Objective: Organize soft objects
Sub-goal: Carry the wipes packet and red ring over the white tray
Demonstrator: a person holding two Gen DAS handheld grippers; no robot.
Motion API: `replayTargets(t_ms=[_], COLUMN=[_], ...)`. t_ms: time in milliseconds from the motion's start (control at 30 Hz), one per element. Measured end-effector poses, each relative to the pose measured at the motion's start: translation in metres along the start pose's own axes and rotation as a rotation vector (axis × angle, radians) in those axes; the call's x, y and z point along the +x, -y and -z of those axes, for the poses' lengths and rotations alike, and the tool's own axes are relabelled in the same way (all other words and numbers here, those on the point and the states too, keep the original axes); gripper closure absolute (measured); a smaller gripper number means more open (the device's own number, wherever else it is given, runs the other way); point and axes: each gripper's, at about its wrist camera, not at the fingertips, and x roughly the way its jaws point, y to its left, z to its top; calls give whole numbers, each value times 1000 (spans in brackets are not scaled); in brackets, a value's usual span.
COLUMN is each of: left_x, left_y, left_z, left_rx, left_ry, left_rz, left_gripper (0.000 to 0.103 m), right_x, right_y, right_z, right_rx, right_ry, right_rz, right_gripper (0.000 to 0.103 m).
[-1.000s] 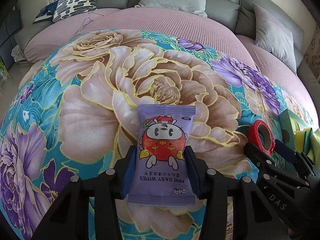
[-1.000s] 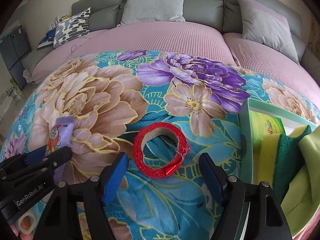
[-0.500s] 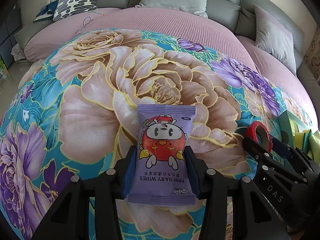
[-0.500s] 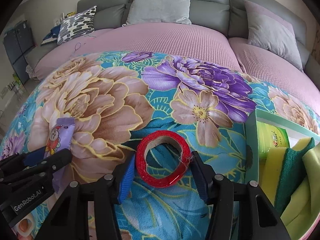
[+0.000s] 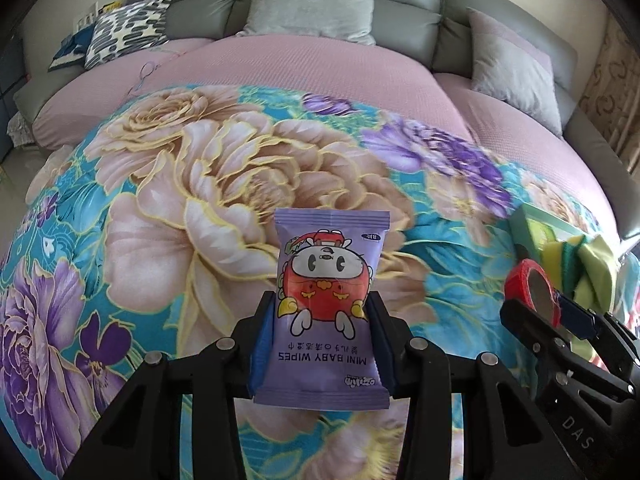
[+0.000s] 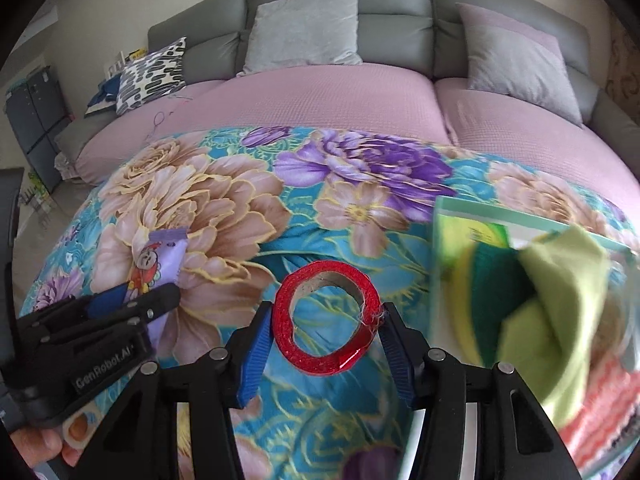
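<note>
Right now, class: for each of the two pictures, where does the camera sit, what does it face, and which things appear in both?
Left wrist: rides the left gripper, facing a grey sofa; its fingers clamp a purple baby-wipes packet; the right gripper shows.
Right wrist: rides the right gripper, clamping a red glittery tape roll; the left gripper and a fingertip show.
Shared: packet, roll, floral blanket, green storage box.

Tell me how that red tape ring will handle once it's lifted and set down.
The red tape ring looks squeezed slightly oval between the right gripper jaws, so probably soft-walled. Hollow core suggests light. Set on edge it may roll; laid flat on the floral blanket it should stay.
</note>
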Motion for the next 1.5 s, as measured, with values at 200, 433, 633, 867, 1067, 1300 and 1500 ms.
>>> replayTargets(t_ms=[200, 433, 633, 867, 1067, 1300, 1500], left_x=[-28, -53, -60, -49, -42, -48, -63], left_y=[44, 105, 160, 201, 208, 206, 190], left_z=[8, 17, 32, 48, 52, 53, 45], left_rx=[87, 197, 305, 400, 425, 430, 379], left_ry=[47, 90, 83, 40, 17, 23, 56], left_rz=[60, 148, 223, 233, 216, 199, 163], left_gripper=[58, 58, 58, 57, 53, 39, 37], right_x=[-42, -78, -94, -90, -84, -86, -97], right_y=[46, 104, 143, 163, 166, 167, 168], right_z=[21, 45, 57, 65, 68, 69, 73], right_rx=[84, 165, 207, 231, 239, 245, 255], right_ry=[21, 30, 47, 44, 41, 38, 30], right_rz=[85, 171, 211, 187, 165, 192, 197], right_gripper=[48, 48, 48, 48, 47, 33, 28])
